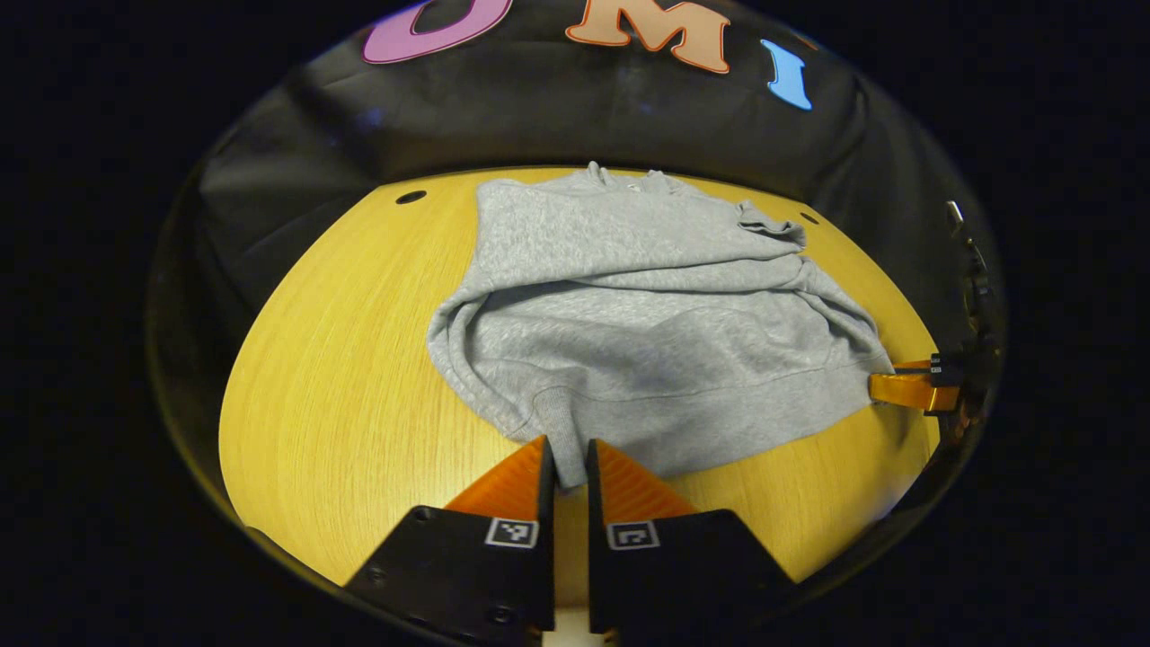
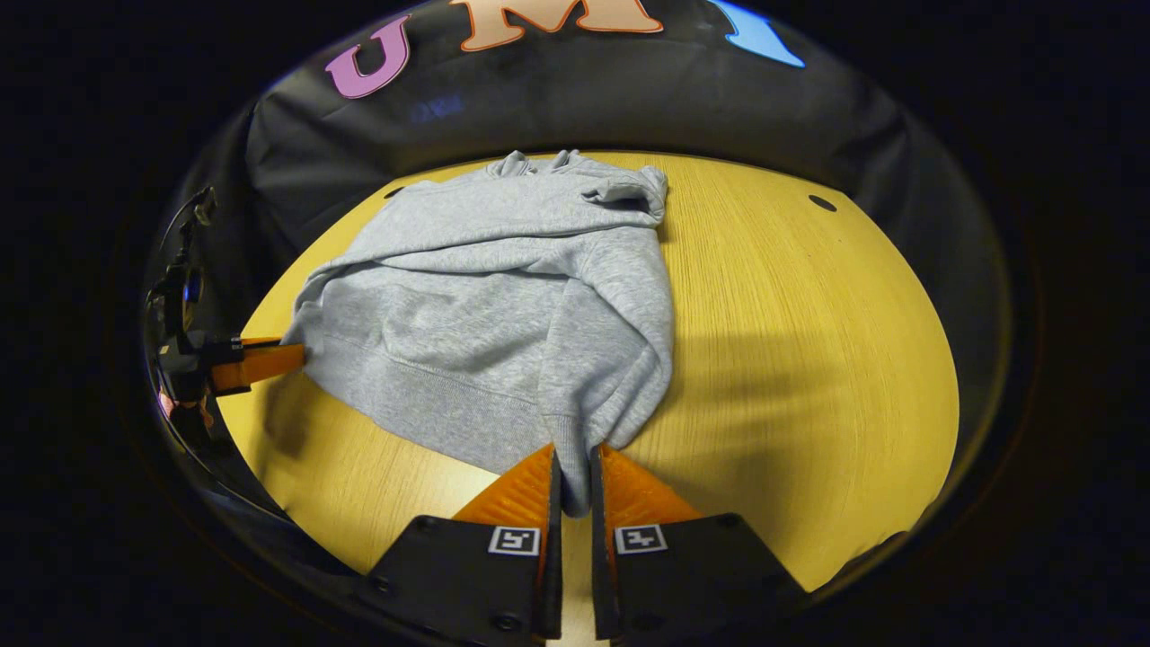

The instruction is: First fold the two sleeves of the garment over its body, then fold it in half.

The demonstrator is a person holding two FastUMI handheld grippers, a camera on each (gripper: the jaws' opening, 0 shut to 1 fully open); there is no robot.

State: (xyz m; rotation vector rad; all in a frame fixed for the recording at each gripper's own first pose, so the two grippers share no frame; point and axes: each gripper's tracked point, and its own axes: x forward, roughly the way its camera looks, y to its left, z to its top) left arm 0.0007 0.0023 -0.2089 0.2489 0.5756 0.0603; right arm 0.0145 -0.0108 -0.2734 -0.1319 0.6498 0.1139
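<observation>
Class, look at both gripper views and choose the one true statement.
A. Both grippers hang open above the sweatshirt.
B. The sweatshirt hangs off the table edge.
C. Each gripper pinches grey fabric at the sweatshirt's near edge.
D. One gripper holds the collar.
C: the left gripper and the right gripper each have both orange fingers closed on fabric at the near edge of the grey sweatshirt, which lies on the wooden table.

Sweatshirt hem pinched between left gripper fingers, edge hidden there. Right gripper cut off at right of left gripper view; body lost in dark.
</observation>
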